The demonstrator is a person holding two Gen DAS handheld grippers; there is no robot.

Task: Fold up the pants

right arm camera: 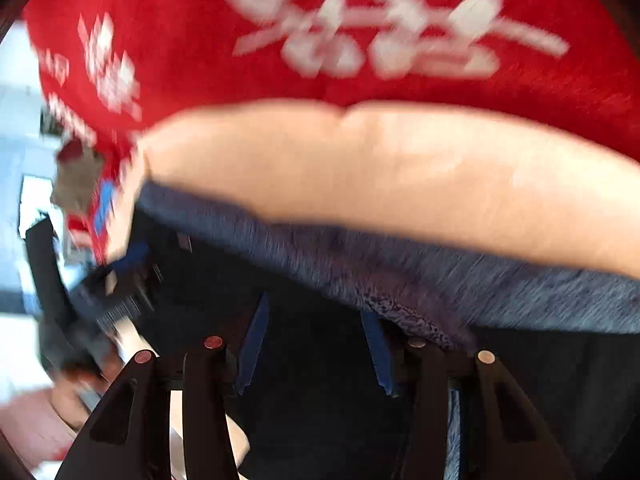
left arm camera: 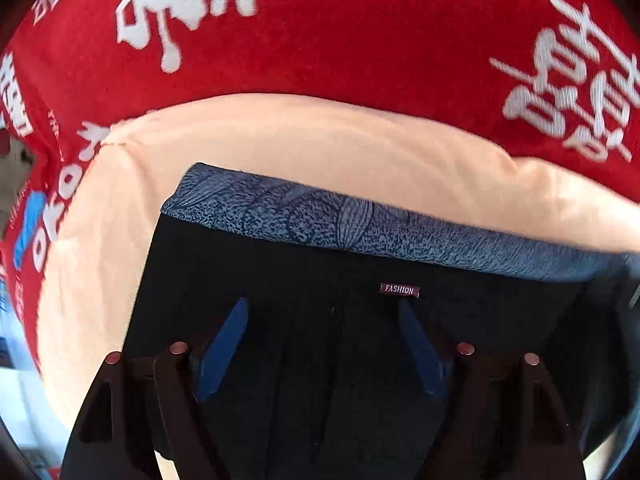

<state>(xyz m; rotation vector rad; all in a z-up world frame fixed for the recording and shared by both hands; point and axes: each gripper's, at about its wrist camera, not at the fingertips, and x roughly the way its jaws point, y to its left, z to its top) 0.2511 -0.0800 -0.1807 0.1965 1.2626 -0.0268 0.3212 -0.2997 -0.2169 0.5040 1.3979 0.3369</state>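
Black pants (left arm camera: 320, 380) lie flat, with a blue patterned waistband lining (left arm camera: 304, 216) turned up along their far edge and a small "FASHION" label (left arm camera: 399, 290) just below it. My left gripper (left arm camera: 323, 304) hangs over the black cloth close to the label, its blue pads (left arm camera: 224, 344) wide apart and pinching nothing. The right wrist view is blurred. In it the same pants (right arm camera: 312, 400) and blue band (right arm camera: 360, 268) fill the lower half. My right gripper (right arm camera: 316, 308) stands open above the black cloth near the band, pads apart.
The pants rest on a peach cloth (left arm camera: 280, 140) (right arm camera: 400, 168), which lies on a red cover with white characters (left arm camera: 360, 40) (right arm camera: 180, 20). A blurred dark tool with a blue pad (right arm camera: 128, 264) shows at the left of the right wrist view. Pale floor (right arm camera: 20, 120) lies beyond.
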